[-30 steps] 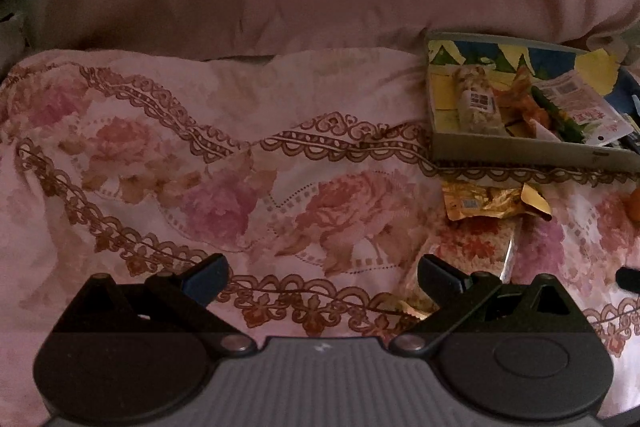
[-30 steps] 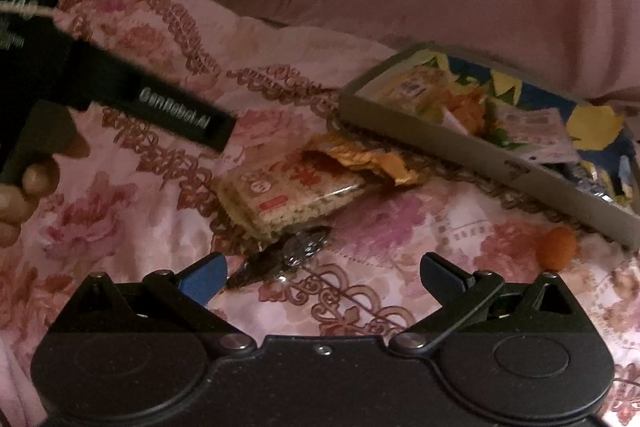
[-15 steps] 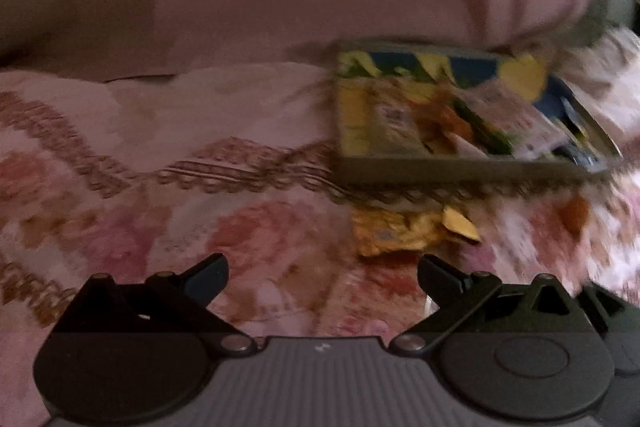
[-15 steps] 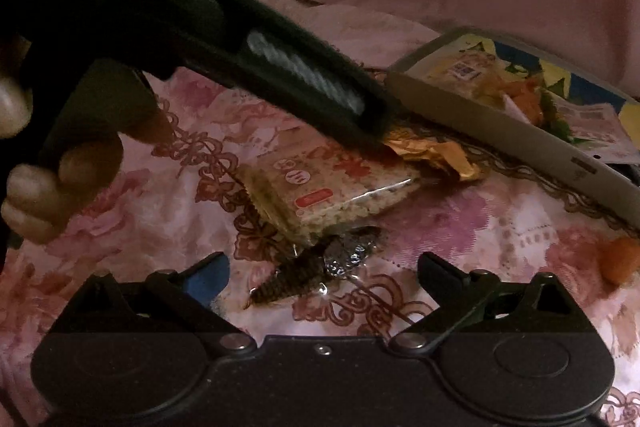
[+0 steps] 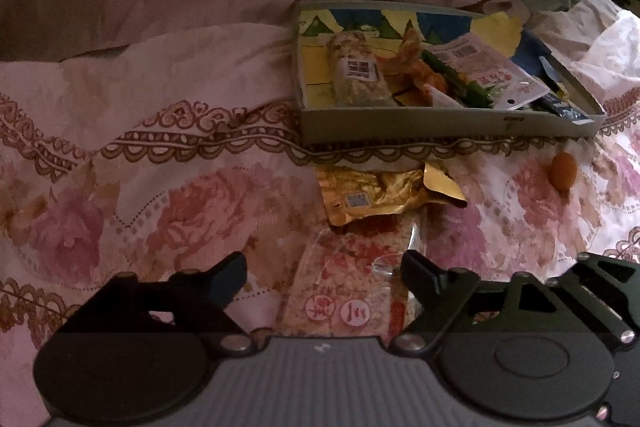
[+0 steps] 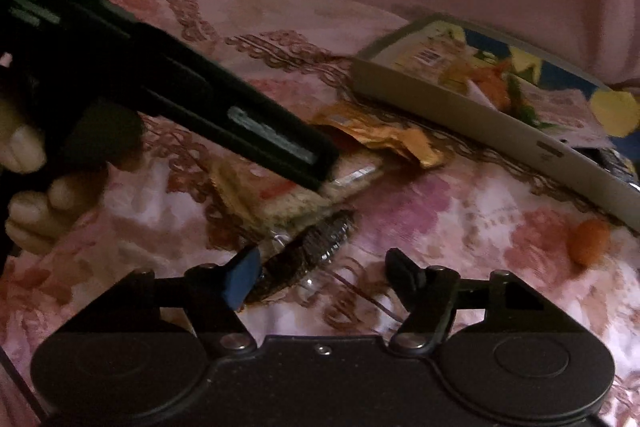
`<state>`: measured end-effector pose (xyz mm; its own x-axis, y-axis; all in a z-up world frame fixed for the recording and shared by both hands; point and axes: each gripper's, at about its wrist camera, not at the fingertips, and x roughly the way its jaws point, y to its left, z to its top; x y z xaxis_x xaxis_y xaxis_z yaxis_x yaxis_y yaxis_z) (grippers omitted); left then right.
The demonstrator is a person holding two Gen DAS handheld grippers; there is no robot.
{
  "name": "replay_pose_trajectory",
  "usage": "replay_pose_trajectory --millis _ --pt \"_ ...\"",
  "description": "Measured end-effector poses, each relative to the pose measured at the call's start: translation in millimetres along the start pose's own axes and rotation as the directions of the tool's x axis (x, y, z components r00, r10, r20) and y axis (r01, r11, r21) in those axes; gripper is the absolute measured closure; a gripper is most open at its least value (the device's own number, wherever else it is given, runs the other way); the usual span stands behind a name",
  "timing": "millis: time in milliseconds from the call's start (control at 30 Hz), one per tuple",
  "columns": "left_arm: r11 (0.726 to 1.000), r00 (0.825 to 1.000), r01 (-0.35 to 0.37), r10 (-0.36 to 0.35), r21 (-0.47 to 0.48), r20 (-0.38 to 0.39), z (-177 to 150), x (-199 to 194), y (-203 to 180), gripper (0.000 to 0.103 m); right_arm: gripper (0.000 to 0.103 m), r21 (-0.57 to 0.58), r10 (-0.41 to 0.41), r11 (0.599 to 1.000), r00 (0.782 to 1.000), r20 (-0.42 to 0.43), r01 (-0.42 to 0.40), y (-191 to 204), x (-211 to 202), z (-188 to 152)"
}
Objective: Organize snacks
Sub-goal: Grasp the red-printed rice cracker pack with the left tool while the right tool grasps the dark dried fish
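Observation:
A clear-wrapped cracker packet [image 5: 348,283] with red print lies on the floral bedspread between the fingers of my left gripper [image 5: 324,275]. Its jaws are closing; the left finger still stands clear of the wrapper. The right wrist view shows that gripper's fingertip [image 6: 316,167] reaching down onto the packet [image 6: 280,199]. A small dark patterned snack [image 6: 316,247] lies between the fingers of my right gripper [image 6: 324,275], whose jaws are also closing. It sits against the blue left pad, with a gap to the right finger. A crumpled gold wrapper [image 5: 376,193] lies just beyond the packet.
A shallow grey box [image 5: 440,115] with several snack packets stands at the back right against pink bedding. A small orange round thing [image 5: 563,167] lies on the bedspread in front of it. A person's hand [image 6: 28,187] holds the left gripper.
The left gripper has swung right and down over the cracker packet. Both grippers' fingers stand narrower than before. The right gripper has edged in on the dark snack.

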<state>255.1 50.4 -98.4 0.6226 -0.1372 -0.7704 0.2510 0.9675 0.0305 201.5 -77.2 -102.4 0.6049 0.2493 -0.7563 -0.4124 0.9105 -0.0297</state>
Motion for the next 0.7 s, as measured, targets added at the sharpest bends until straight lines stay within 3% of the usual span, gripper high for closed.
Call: replay_pose_trajectory --millis 133,233,300,433,500,533,600,700 --pt "1.0 1.0 -0.02 0.02 -0.017 -0.005 1 -3 3 0.021 0.033 0.006 -0.045 0.999 0.999 -0.013 0.045 -4 -3 -1" --pt "1.0 1.0 -0.002 0.002 -0.006 0.003 1 -4 0 0.021 0.033 0.033 0.0 0.999 1.0 -0.008 0.0 -6 -2 -1" --pt "1.0 1.0 0.024 -0.024 0.016 0.007 1 -4 -5 0.018 0.027 0.054 0.034 0.998 0.999 -0.013 -0.033 -5 4 -1" --pt "0.995 0.999 0.043 -0.042 0.088 -0.014 -3 2 -17 0.018 0.027 0.019 0.023 1.0 1.0 -0.013 -0.023 0 8 0" --pt "0.995 0.999 0.03 -0.026 0.1 -0.035 -5 9 -19 0.017 0.045 0.027 -0.011 1.0 1.0 -0.012 0.011 -2 6 2" --pt "0.995 0.999 0.034 -0.03 0.095 -0.043 -6 11 -18 0.017 0.048 0.031 -0.013 0.999 1.0 -0.015 0.013 -3 4 2" --pt "0.996 0.998 0.047 -0.044 0.07 -0.046 -5 12 -15 0.021 0.063 0.061 -0.018 0.998 0.999 -0.029 0.02 -9 2 2" --pt "0.997 0.998 0.047 -0.044 0.06 -0.051 -5 11 -12 0.024 0.067 0.074 -0.044 0.996 0.998 -0.04 0.047 -13 -6 0"
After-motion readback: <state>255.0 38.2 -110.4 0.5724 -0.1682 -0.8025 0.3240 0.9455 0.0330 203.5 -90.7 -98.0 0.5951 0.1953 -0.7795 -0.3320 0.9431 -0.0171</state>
